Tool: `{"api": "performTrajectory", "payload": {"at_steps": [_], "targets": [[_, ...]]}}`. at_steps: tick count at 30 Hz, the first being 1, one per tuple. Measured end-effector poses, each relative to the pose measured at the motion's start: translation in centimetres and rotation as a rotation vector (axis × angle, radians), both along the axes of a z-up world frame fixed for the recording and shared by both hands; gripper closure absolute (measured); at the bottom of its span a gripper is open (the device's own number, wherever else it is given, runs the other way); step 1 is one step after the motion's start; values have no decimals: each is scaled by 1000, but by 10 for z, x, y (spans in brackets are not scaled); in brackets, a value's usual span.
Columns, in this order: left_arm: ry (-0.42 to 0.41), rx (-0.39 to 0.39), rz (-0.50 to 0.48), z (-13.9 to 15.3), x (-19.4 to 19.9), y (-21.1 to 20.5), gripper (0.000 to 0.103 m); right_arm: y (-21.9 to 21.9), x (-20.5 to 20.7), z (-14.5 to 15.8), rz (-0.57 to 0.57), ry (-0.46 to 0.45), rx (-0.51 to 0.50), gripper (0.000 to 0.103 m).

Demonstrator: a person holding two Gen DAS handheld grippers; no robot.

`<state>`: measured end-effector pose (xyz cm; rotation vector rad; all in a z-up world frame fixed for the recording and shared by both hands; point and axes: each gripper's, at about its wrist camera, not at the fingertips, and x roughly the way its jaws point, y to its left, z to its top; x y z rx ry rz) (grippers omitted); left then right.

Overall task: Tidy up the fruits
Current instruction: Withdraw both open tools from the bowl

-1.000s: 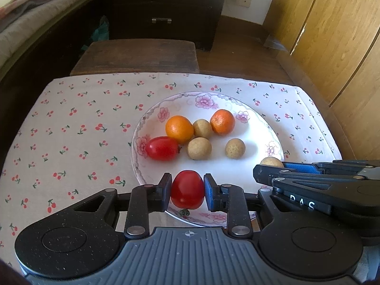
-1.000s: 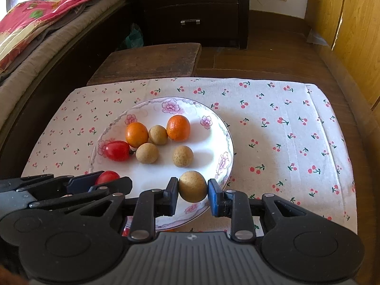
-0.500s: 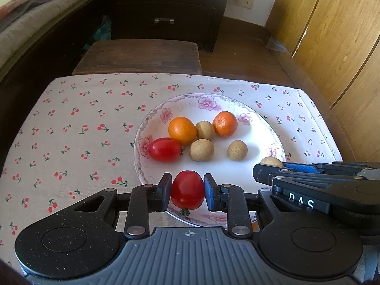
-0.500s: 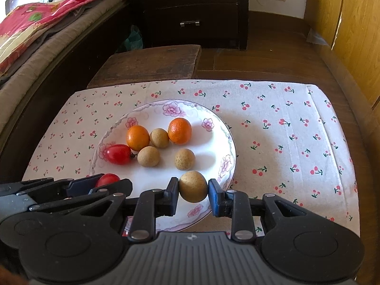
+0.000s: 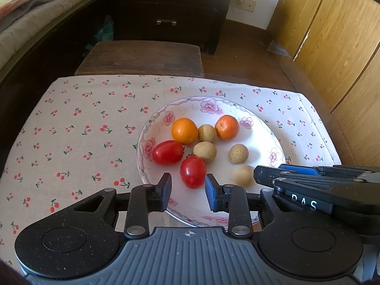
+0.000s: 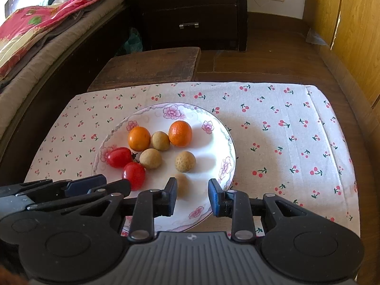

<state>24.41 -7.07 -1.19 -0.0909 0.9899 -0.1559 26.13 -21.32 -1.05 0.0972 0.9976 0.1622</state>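
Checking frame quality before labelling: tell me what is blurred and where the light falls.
Left wrist view: the nearest brown fruit is smeared by motion, everything else sharp. Right wrist view: the nearest brown fruit is ghosted too; sunlight brightens the tablecloth.

Only readable text: white letters "DAS", first letter partly cut off, on the black body of the right claw (image 5: pixel 268 178), lower right of the left wrist view. Nothing legible elsewhere.
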Motion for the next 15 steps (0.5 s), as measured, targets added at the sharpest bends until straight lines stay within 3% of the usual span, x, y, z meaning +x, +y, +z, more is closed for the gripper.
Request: {"api": "performTrajectory", "payload": {"at_steps": [15], "targets": [[-15, 1, -30, 9, -11, 0, 60, 0, -17, 11, -11, -18, -9, 72]]}}
